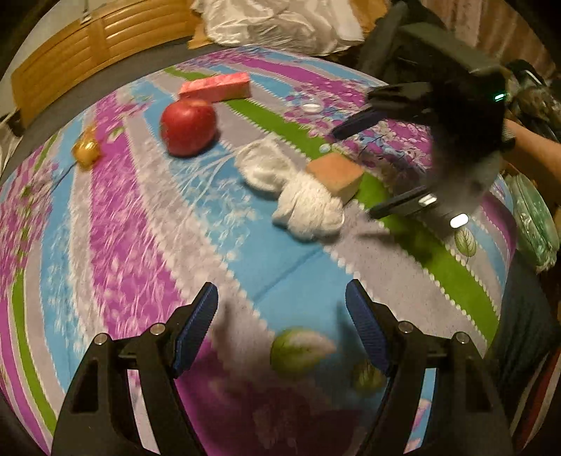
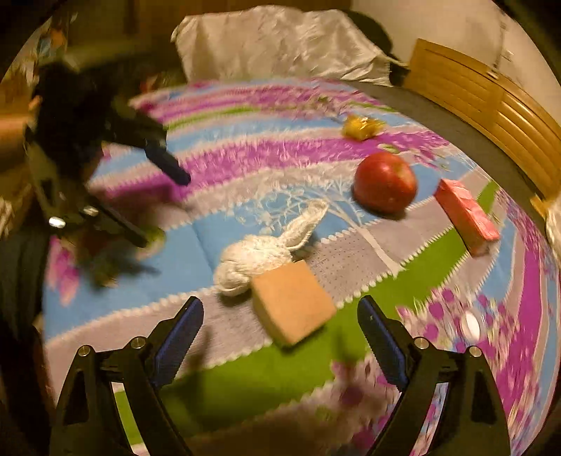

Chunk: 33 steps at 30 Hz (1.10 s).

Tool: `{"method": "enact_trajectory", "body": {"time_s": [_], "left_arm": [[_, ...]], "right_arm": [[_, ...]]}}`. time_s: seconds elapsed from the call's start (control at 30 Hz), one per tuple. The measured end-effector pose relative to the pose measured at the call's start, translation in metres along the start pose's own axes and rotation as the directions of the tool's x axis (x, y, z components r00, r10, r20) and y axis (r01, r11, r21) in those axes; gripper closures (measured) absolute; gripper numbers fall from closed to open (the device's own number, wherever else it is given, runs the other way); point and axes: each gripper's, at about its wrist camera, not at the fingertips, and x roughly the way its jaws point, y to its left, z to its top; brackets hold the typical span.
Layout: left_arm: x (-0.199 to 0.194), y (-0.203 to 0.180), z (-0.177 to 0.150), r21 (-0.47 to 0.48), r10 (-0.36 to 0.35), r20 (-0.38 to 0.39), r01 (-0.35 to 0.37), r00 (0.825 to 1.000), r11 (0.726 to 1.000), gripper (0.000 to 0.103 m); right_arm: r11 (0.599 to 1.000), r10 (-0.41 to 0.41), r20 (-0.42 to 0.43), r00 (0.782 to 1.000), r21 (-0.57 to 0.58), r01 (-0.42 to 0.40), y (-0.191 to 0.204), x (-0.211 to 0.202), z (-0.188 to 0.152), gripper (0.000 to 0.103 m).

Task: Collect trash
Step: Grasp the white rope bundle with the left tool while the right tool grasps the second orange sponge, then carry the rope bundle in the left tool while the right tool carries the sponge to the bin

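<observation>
A twisted wad of white tissue [image 1: 308,207] [image 2: 256,256] lies mid-table against an orange sponge block [image 1: 335,175] [image 2: 292,305]. A yellow crumpled wrapper [image 1: 86,147] [image 2: 363,127] lies at the far side. My right gripper [image 2: 280,301] [image 1: 355,172] is open and hovers over the sponge, which sits just ahead of its blue pads, untouched. My left gripper [image 1: 280,291] [image 2: 161,210] is open and holds nothing. It hangs over bare cloth, a short way from the tissue.
On the striped floral tablecloth [image 1: 140,228] also lie a red apple [image 1: 189,128] [image 2: 384,182], a pink box [image 1: 215,86] [image 2: 468,217] and a small clear lid [image 1: 311,106]. A white plastic bag [image 1: 280,24] [image 2: 273,42] and wooden slats [image 2: 484,98] lie beyond the table.
</observation>
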Motion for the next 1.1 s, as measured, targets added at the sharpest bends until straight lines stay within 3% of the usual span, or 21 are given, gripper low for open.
{"method": "enact_trajectory", "body": {"time_s": [0.03, 0.07, 0.17, 0.37, 0.43, 0.53, 0.57, 0.63, 0.8, 0.97, 1.1], "left_arm": [[0.003, -0.002, 0.006, 0.014, -0.008, 0.008, 0.008, 1.000, 1.000, 0.031], [0.006, -0.003, 0.010, 0.020, -0.012, 0.013, 0.011, 1.000, 1.000, 0.031], [0.017, -0.008, 0.028, 0.022, -0.028, 0.037, 0.027, 0.999, 0.999, 0.031], [0.035, -0.029, 0.051, 0.052, -0.080, 0.075, 0.076, 0.994, 0.996, 0.031], [0.050, -0.034, 0.055, 0.056, -0.038, 0.042, 0.036, 0.998, 0.998, 0.031], [0.068, -0.032, 0.055, 0.036, 0.055, -0.002, -0.055, 0.998, 0.998, 0.058], [0.072, -0.027, 0.055, -0.004, 0.093, -0.017, -0.093, 0.996, 0.996, 0.072], [0.068, -0.021, 0.053, -0.080, 0.092, -0.001, -0.092, 0.996, 0.993, 0.074], [0.029, -0.038, 0.055, -0.201, 0.217, 0.045, -0.203, 0.975, 0.958, 0.074], [-0.017, -0.076, 0.071, -0.249, 0.300, 0.110, -0.266, 0.948, 0.931, 0.074], [-0.042, -0.121, 0.091, -0.226, 0.294, 0.170, -0.253, 0.941, 0.941, 0.074]], "right_arm": [[1.000, 0.007, -0.021, 1.000, 0.005, -0.007, -0.001, 0.006, -0.003, 0.040], [1.000, 0.000, -0.033, 0.999, 0.011, 0.000, -0.001, 0.007, -0.009, 0.052], [0.994, 0.014, -0.005, 1.000, 0.104, -0.014, -0.009, -0.005, -0.025, 0.056], [0.940, -0.056, 0.079, 0.995, 0.340, 0.026, -0.015, -0.051, -0.064, 0.057], [0.903, -0.092, 0.115, 0.989, 0.428, 0.034, -0.013, -0.070, -0.076, 0.057], [0.849, -0.148, 0.157, 0.976, 0.526, 0.044, 0.000, -0.096, -0.086, 0.058], [0.830, -0.165, 0.163, 0.973, 0.556, 0.047, 0.007, -0.104, -0.089, 0.058], [0.797, -0.196, 0.155, 0.968, 0.601, 0.065, 0.022, -0.115, -0.092, 0.058], [0.704, -0.288, 0.098, 0.953, 0.696, 0.141, 0.051, -0.144, -0.093, 0.058], [0.623, -0.393, 0.103, 0.914, 0.761, 0.182, 0.071, -0.191, -0.100, 0.058], [0.564, -0.514, 0.086, 0.853, 0.783, 0.261, 0.093, -0.250, -0.116, 0.058]]}}
